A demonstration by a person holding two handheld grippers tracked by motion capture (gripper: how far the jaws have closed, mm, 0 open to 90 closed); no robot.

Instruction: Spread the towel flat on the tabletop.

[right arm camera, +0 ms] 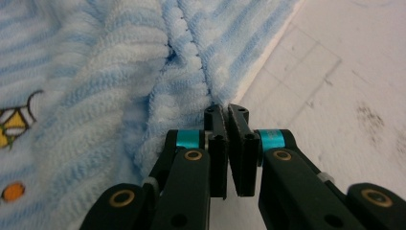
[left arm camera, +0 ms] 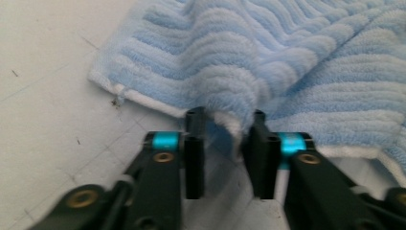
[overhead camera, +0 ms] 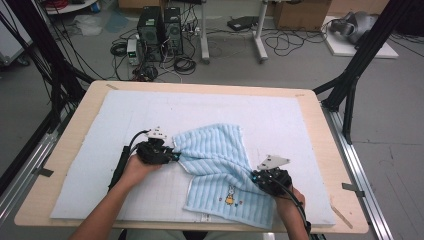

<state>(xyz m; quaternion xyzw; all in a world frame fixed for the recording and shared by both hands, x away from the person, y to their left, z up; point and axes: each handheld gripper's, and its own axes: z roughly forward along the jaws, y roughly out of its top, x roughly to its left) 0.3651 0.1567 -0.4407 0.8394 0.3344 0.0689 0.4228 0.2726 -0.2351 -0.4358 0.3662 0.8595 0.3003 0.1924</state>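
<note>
Now we pinch the towel [overhead camera: 220, 165]: our right gripper [right arm camera: 227, 111] clamps its hem, our left gripper [left arm camera: 225, 125] stands spread around a ridge, to fold it on the table [overhead camera: 310, 107].

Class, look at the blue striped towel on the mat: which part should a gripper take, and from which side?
Take the blue striped towel at its white hemmed edge, coming in low from outside the towel. The hem lies thin and flat at the border, so the jaws can likely close across it, as the right gripper does.

Left gripper [overhead camera: 172, 154] fingers [left arm camera: 194, 143] stand parted; right gripper [overhead camera: 256, 176] fingers [right arm camera: 218, 148] are pressed nearly together.
</note>
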